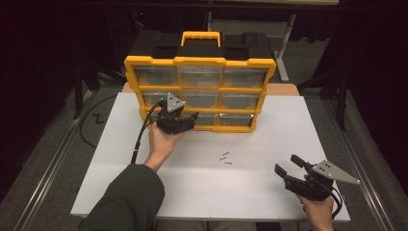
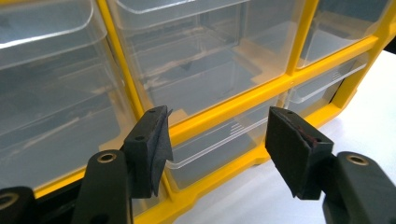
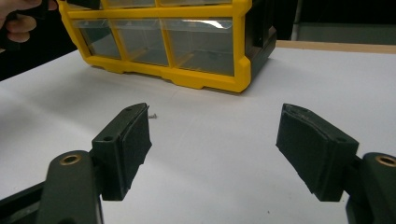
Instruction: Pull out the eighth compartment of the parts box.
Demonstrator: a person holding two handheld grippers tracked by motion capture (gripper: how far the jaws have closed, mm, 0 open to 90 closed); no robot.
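A yellow and black drawer organizer (image 1: 199,62) with three rows of clear drawers stands at the back middle of the white table (image 1: 269,192). My left gripper (image 1: 191,120) is open right in front of its bottom row. In the left gripper view the open left gripper (image 2: 217,116) has its jaws on either side of a clear bottom drawer (image 2: 219,140), without touching it. My right gripper (image 1: 287,163) is open near the front right of the table, holding nothing. In the right gripper view it (image 3: 215,112) faces the organizer (image 3: 201,44) from a distance.
A few small screws (image 1: 225,158) lie loose on the table between the two grippers; one screw (image 3: 152,115) shows just past the right gripper's left jaw. A black cable (image 1: 139,137) trails from the left gripper. A wooden edge (image 1: 284,89) shows behind the white top.
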